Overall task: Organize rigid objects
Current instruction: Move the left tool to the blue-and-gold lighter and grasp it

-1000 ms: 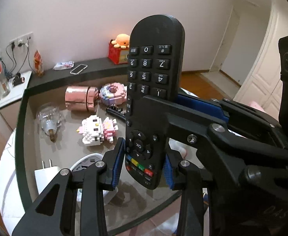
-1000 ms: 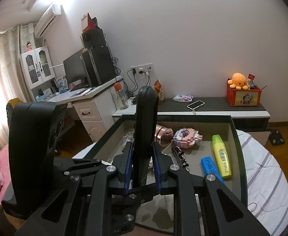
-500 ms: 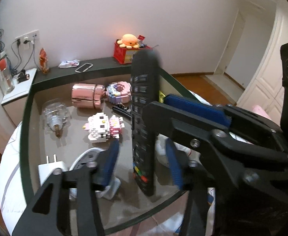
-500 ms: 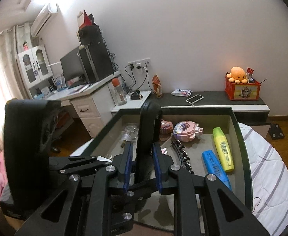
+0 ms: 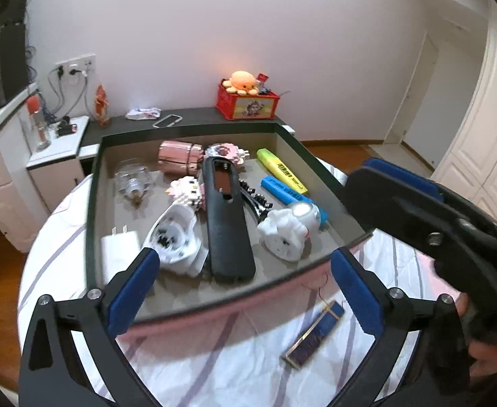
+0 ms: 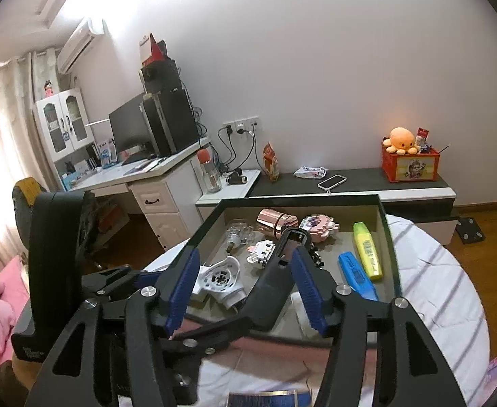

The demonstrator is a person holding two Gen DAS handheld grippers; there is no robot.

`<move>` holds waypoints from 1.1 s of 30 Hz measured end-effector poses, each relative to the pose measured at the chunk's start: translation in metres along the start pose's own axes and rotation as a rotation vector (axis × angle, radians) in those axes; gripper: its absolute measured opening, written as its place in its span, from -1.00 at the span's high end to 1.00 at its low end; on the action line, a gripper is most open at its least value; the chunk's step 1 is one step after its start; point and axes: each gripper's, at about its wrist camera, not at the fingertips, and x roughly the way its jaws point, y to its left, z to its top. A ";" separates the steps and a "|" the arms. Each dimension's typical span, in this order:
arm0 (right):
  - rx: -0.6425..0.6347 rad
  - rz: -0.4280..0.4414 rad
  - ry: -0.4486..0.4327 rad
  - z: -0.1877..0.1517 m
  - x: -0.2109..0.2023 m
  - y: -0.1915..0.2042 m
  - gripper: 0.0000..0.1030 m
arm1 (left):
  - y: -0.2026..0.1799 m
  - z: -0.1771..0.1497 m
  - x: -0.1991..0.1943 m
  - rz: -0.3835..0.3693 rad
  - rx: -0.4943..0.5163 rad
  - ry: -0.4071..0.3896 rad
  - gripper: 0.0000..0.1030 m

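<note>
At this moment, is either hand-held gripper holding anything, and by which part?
Nothing is held. Both the left hand-held gripper and the right hand-held gripper are open; the remote control lies back-up in the box.

Black tongs (image 5: 241,283), blue pads (image 5: 128,293), silver screws.

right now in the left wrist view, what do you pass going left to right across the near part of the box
white charger plug → white round gadget → black remote, back side up → white astronaut figure → blue highlighter. All lie in the box; both grippers are open.
</note>
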 end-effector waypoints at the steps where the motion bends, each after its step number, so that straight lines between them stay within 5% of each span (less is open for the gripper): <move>1: 0.002 -0.004 -0.001 -0.001 -0.006 0.001 -0.29 | -0.002 -0.003 -0.006 0.020 -0.003 -0.003 -0.99; 4: 0.000 -0.015 -0.019 -0.008 -0.026 0.002 -0.51 | -0.004 -0.011 -0.019 0.081 -0.002 -0.015 -0.99; 10: 0.016 -0.047 -0.015 -0.022 -0.055 -0.003 -0.55 | -0.014 -0.035 -0.052 0.236 0.013 -0.051 -0.99; 17: 0.021 -0.148 0.043 -0.049 -0.077 -0.015 -0.56 | -0.017 -0.070 -0.073 0.331 -0.009 -0.037 -0.99; 33: 0.139 -0.295 0.248 -0.119 -0.082 -0.082 -0.57 | -0.082 -0.102 -0.018 0.273 0.110 0.108 -0.99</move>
